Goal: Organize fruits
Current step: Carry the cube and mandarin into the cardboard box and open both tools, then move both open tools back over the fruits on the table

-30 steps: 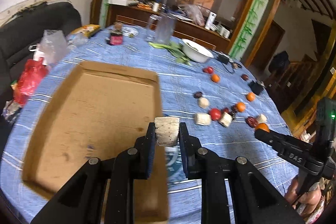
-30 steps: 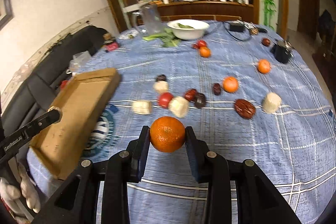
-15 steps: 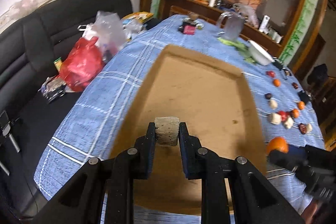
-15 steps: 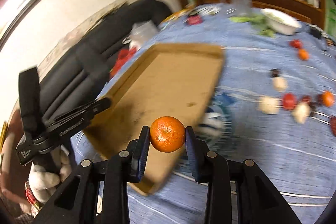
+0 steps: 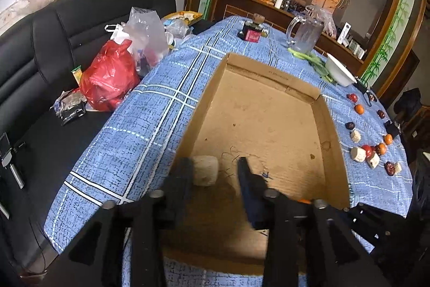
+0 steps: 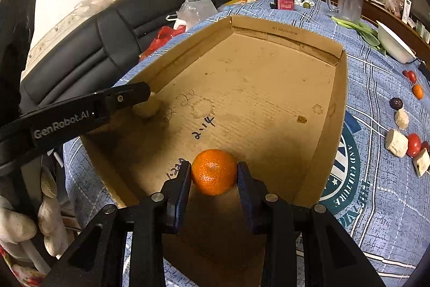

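A shallow cardboard box (image 5: pixel 268 109) lies on the blue checked tablecloth. My left gripper (image 5: pixel 215 166) is low inside it and its jaws are opening. The white fruit chunk (image 5: pixel 205 170) rests on the box floor against the left finger, clear of the right one. From the right wrist view, one left finger (image 6: pixel 121 98) lies over that chunk (image 6: pixel 146 109). My right gripper (image 6: pixel 214 166) holds a mandarin (image 6: pixel 213 171) just above the box floor (image 6: pixel 255 88) near the front wall. Its jaws are starting to open, with both pads still on the peel.
Loose fruits lie in a row on the cloth right of the box (image 5: pixel 362 152) (image 6: pixel 403 136). At the far end stand a glass jug (image 5: pixel 305 34), a white bowl (image 5: pixel 340 70) and a red jar (image 5: pixel 252 32). Bags (image 5: pixel 113 77) sit on the black sofa at left.
Both grippers swung from the fruit row over to the box and sank into it. The left jaws let go of the white chunk. The mandarin came down close to the box floor.
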`<state>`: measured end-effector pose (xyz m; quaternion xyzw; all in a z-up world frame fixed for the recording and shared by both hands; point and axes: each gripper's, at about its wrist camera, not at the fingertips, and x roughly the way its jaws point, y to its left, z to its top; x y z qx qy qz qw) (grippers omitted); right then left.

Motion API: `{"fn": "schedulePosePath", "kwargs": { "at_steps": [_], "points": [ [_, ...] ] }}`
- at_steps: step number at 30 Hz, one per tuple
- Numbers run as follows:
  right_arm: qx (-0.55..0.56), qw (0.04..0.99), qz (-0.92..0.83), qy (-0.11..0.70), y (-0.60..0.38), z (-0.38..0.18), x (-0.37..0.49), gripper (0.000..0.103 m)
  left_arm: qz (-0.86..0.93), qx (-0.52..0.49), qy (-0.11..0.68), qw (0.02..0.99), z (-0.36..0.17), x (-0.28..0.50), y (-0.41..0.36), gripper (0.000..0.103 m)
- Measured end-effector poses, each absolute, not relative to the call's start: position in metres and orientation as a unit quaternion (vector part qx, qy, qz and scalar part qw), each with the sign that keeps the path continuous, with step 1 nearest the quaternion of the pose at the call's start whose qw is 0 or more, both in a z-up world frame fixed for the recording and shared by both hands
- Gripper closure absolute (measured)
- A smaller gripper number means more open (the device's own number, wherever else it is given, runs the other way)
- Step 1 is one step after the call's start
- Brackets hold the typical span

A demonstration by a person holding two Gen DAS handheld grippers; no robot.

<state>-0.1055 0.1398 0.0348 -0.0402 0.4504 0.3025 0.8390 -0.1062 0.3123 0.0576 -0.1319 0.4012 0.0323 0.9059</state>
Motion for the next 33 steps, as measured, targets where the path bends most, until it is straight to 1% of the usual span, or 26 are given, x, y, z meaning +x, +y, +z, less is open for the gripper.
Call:
{"fn": "schedulePosePath", "kwargs": {
  "at_steps": [3,4,6,10,12,14,17,21,23,24,25,27,29,30,33],
  "points": [
    [-0.017,0.850,0.305,0.429,0.123,0.049,-0.114,0.063,0.031,-0.138,0.386,0.912,0.069,-0.113,0.309,0.059],
    [-0.002,0.857,0.300,0.418,0.109,0.057,-0.118,0.058,0.027,-0.140,0.380,0.914,0.075,-0.116,0.305,0.058],
    [0.024,0.870,0.282,0.405,0.083,0.069,-0.125,0.050,0.019,-0.142,0.372,0.917,0.083,-0.118,0.297,0.049],
    [0.072,0.902,0.208,0.373,0.003,0.095,-0.136,0.049,-0.029,-0.139,0.360,0.922,0.102,-0.120,0.263,0.041],
    [0.101,0.915,0.161,0.355,-0.046,0.109,-0.145,0.049,-0.068,-0.129,0.358,0.922,0.113,-0.120,0.237,0.034],
    [0.121,0.927,0.115,0.337,-0.093,0.126,-0.157,0.049,-0.101,-0.119,0.358,0.920,0.122,-0.122,0.214,0.034],
    [0.119,0.943,0.048,0.307,-0.152,0.157,-0.181,0.050,-0.158,-0.110,0.354,0.915,0.144,-0.127,0.179,0.034],
    [0.100,0.958,-0.009,0.268,-0.205,0.212,-0.214,0.045,-0.212,-0.077,0.323,0.919,0.193,-0.143,0.141,0.034],
    [0.082,0.966,-0.036,0.242,-0.225,0.249,-0.227,0.044,-0.228,-0.066,0.303,0.923,0.220,-0.152,0.131,0.033],
    [0.077,0.970,-0.048,0.227,-0.234,0.267,-0.235,0.042,-0.232,-0.060,0.293,0.926,0.232,-0.157,0.127,0.030],
    [0.073,0.973,-0.057,0.212,-0.243,0.286,-0.242,0.036,-0.234,-0.054,0.283,0.929,0.242,-0.161,0.125,0.028],
    [0.063,0.977,-0.069,0.190,-0.257,0.323,-0.251,0.028,-0.234,-0.038,0.255,0.937,0.267,-0.171,0.118,0.022],
    [0.038,0.980,-0.090,0.173,-0.264,0.358,-0.256,0.028,-0.230,-0.025,0.237,0.943,0.283,-0.176,0.112,0.021],
    [0.024,0.980,-0.101,0.167,-0.265,0.372,-0.258,0.026,-0.230,-0.022,0.234,0.944,0.288,-0.178,0.109,0.021],
    [0.001,0.981,-0.120,0.155,-0.268,0.397,-0.259,0.010,-0.238,-0.020,0.232,0.943,0.295,-0.177,0.106,0.021]
  ]
}}
